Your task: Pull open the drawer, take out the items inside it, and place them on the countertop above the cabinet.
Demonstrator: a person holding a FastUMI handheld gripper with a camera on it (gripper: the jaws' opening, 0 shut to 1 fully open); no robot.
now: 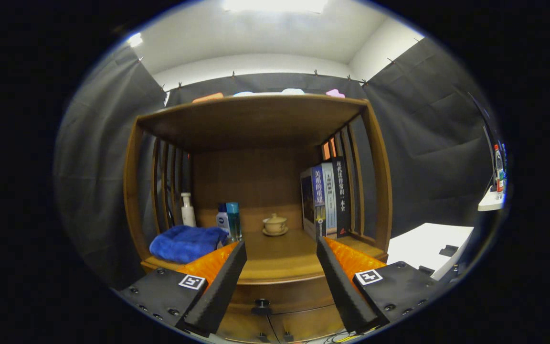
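You are at the very start: the drawer [275, 298] sits shut under the counter [275, 265] of the wooden cabinet [256, 124], so the step in hand is reaching for its pull, and whatever lies inside is hidden.

Going left to right across the counter, you have a white pump bottle [187, 210] by the slatted side, a folded blue towel [186, 242] in front of it, then two small blue bottles [228, 220] just beside the towel. A lidded cup on a saucer [275, 224] stands near the middle at the back, and a row of upright books [325, 198] leans against the right-hand slats.

Your gripper [280, 251] is spread wide and holds nothing. Its left finger overlaps the towel's corner in the view and its right finger the foot of the books, though I judge neither is touching.

The small dark knob [261, 303] lies low between the fingers, slightly left of centre. Next, I would drop the gripper so the knob sits squarely between the fingers, close on it, then pull straight back toward you.
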